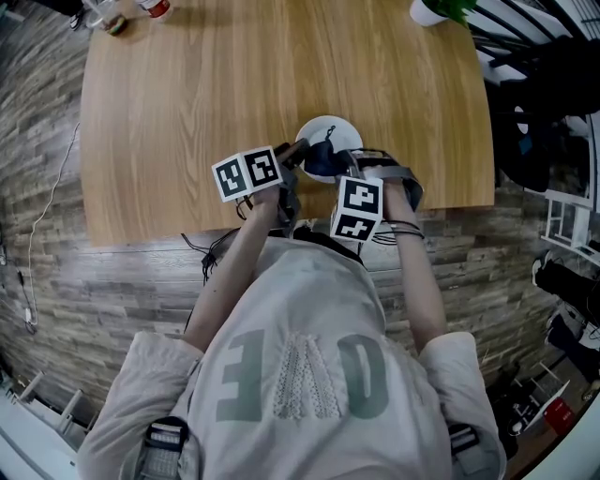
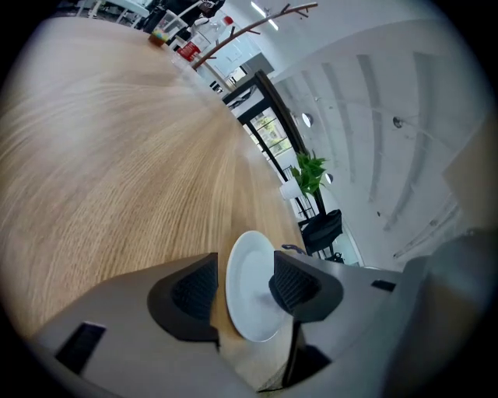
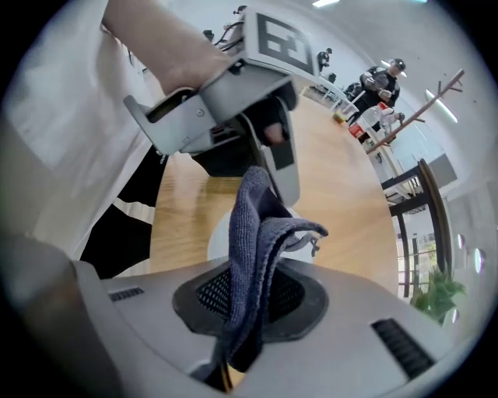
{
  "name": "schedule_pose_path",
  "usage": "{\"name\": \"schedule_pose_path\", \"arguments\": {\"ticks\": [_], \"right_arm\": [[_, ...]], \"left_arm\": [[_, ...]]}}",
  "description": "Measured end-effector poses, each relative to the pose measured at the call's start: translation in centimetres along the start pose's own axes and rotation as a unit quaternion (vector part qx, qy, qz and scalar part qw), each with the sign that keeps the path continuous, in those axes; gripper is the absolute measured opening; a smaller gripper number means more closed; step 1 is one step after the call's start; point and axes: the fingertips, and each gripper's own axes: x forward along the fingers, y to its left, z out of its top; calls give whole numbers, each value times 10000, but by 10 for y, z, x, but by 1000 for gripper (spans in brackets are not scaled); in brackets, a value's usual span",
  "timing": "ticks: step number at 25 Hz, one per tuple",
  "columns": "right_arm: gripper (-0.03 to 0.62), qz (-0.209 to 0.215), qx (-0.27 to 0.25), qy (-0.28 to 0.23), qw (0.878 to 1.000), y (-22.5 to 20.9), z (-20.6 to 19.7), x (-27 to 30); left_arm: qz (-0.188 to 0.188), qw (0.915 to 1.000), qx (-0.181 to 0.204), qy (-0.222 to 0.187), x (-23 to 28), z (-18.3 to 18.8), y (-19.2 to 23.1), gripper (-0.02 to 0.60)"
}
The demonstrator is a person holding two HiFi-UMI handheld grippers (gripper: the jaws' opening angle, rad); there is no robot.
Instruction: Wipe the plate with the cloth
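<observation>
Setting: wood-grain tabletop (image 1: pixel 234 94) over a grey plank floor (image 1: pixel 94 281), seen from above a person in a pale printed shirt (image 1: pixel 309 375).

Item 1: plate (image 1: pixel 328 129), white, round, lying flat on the tabletop near its front edge, just ahead of the person. In the left gripper view the plate (image 2: pixel 247 289) shows between the two dark pads.

Item 2: cloth (image 1: pixel 322 159), dark blue-grey, hanging in folds over the near part of the plate.

Item 3: left gripper (image 1: pixel 298 150), jaws spread, one to each side of the plate's rim; neither pad visibly presses on it.

Item 4: right gripper (image 1: pixel 345 167), pointing steeply down, jaws pinching the cloth (image 3: pixel 253 256), which rises out of the pads and droops over.

Background: potted green plant (image 2: pixel 310 172) at the tabletop's far edge; red-capped bottle (image 1: pixel 155 7) at a far corner.
</observation>
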Motion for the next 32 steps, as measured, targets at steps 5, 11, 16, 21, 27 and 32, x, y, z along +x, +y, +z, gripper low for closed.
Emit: {"name": "schedule_pose_path", "arguments": {"ticks": [5,11,16,21,27,32], "right_arm": [[57,-432,424,-60,9981,-47,-6,0],[57,-450,272,-173,9985,-74,21,24],[57,-279,-122,-50,9995,-64,35,48],[57,-290,-322,-25,9991,-54,42,50],[57,-82,-569,-239,9981,-8,57,37],[56,124,-663,-264,9974,28,58,21]], "left_arm": [[-73,9988,52,-486,-17,23,-5,212],[-69,9903,624,-1238,-47,55,-6,8],[121,9874,660,-1434,-63,64,6,8],[122,9876,612,-1441,-71,65,13,8],[53,9878,738,-1370,-69,65,9,8],[-22,9831,1134,-1435,-72,79,-8,8]]}}
